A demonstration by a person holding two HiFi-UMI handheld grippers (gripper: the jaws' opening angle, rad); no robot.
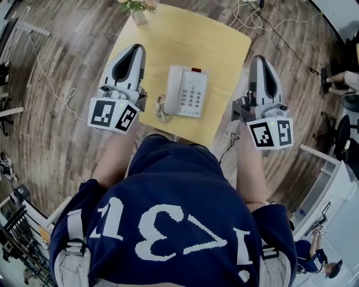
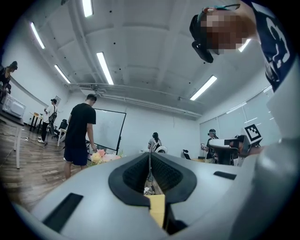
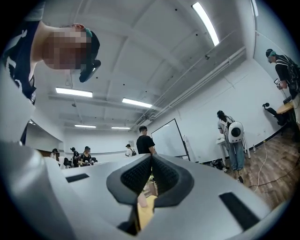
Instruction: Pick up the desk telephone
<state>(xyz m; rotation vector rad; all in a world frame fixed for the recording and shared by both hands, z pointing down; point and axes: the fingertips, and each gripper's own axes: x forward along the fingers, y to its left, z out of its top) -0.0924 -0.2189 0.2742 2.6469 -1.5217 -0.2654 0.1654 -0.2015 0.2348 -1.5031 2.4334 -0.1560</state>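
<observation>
A white desk telephone point(image 1: 187, 91) with a grey keypad and a coiled cord on its left lies near the front of the small yellow table point(image 1: 224, 45). My left gripper point(image 1: 136, 49) hovers over the table's left edge, left of the telephone, jaws shut and empty. My right gripper point(image 1: 259, 59) hangs just off the table's right edge, also shut with nothing held. In the left gripper view the gripper point(image 2: 150, 157) points out level across the room, pads together. The right gripper view shows the right gripper point(image 3: 151, 161) the same way. Neither touches the telephone.
A vase of flowers point(image 1: 136, 8) stands at the table's far left corner. Cables point(image 1: 263, 22) trail on the wooden floor behind the table. Other people stand around the room, one in black point(image 2: 78, 133) by a whiteboard. Desks and chairs line the room's edges.
</observation>
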